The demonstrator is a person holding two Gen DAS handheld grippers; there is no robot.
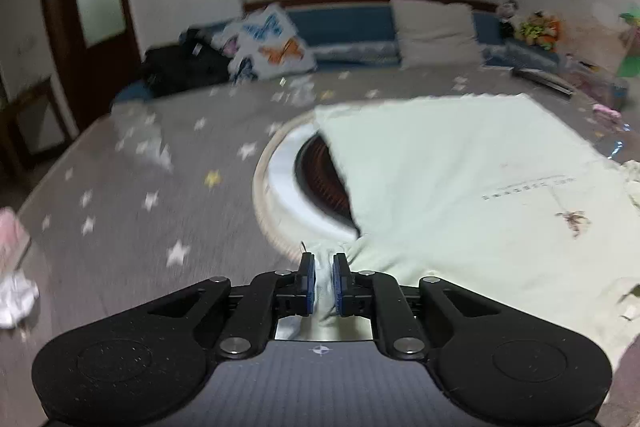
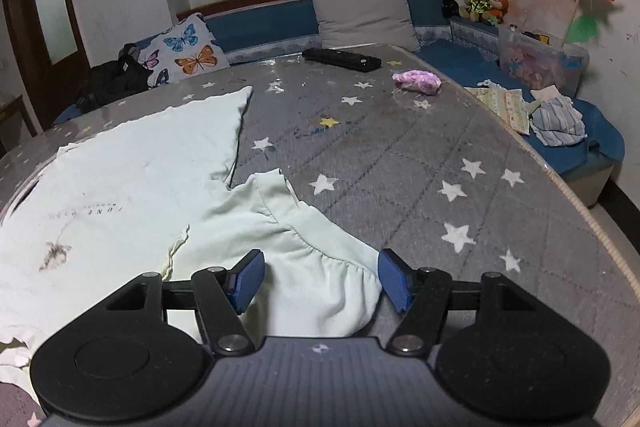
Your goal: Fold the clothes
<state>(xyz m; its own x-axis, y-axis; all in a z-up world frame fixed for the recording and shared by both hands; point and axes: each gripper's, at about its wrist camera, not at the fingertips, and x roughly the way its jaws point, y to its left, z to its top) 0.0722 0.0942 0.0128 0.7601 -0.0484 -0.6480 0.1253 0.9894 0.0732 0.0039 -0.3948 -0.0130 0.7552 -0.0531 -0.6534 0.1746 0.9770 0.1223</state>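
A pale mint green shirt (image 1: 460, 179) with small print lies spread on the grey star-patterned mattress (image 1: 140, 187). My left gripper (image 1: 323, 269) is shut on a bunched edge of the shirt and lifts it a little, so a round opening with a dark ribbed inside (image 1: 320, 183) shows. In the right wrist view the shirt (image 2: 132, 171) lies at left, with its gathered sleeve (image 2: 320, 275) between my right gripper's open blue pads (image 2: 247, 279). My right gripper (image 2: 322, 281) is open over the sleeve.
A black remote (image 2: 340, 59) and a pink toy (image 2: 416, 81) lie at the far side of the mattress. A butterfly pillow (image 2: 184, 51), a grey pillow (image 2: 364, 15) and plush toys (image 2: 480, 1) line the blue bench. Crumpled white cloth (image 1: 16, 299) lies at left.
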